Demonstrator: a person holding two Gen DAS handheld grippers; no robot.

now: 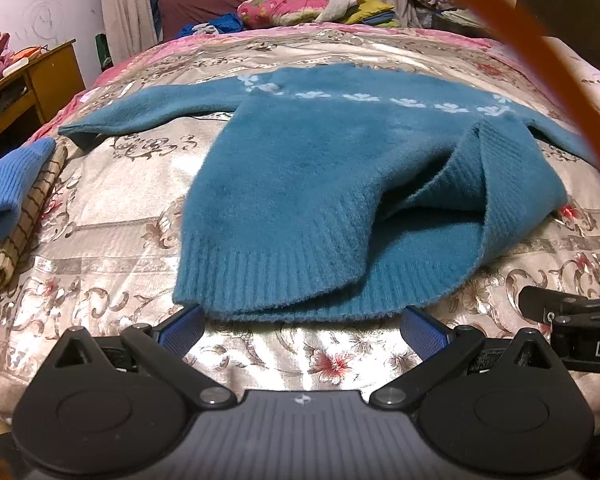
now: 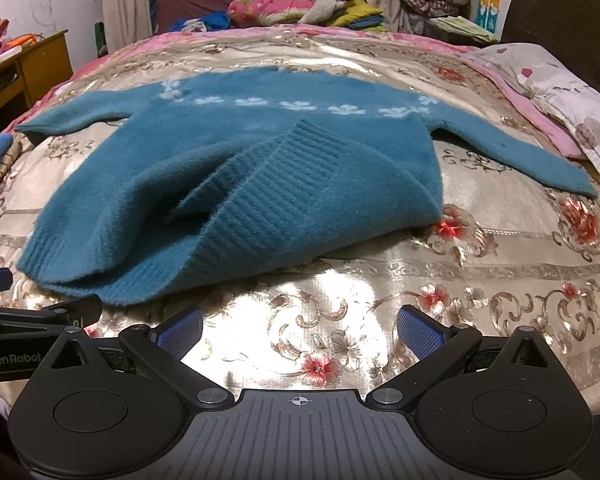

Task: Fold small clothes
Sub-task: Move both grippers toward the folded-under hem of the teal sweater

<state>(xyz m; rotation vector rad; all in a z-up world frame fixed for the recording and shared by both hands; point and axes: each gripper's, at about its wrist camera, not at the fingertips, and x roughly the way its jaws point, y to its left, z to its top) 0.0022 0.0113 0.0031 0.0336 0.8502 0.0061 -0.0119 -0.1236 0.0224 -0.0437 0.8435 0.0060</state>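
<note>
A small teal sweater (image 1: 300,168) with a row of white flowers lies spread on the floral bedspread (image 1: 260,356), sleeves out to both sides. Its right hem corner is flipped up over the body (image 2: 284,184). My left gripper (image 1: 302,326) is open and empty, just short of the sweater's near hem. My right gripper (image 2: 298,330) is open and empty over bare bedspread (image 2: 340,312), a little short of the hem's right part. The right gripper's side shows at the left wrist view's right edge (image 1: 572,320), and the left gripper's side at the right wrist view's left edge (image 2: 40,320).
A folded stack with a blue knit (image 1: 8,184) on checked cloth (image 1: 24,224) lies at the bed's left. A floral pillow (image 2: 556,84) lies at the right. A wooden bedside table (image 1: 28,80) stands left. Piled bedding (image 2: 284,4) is beyond. An orange cable (image 1: 540,60) crosses the left view.
</note>
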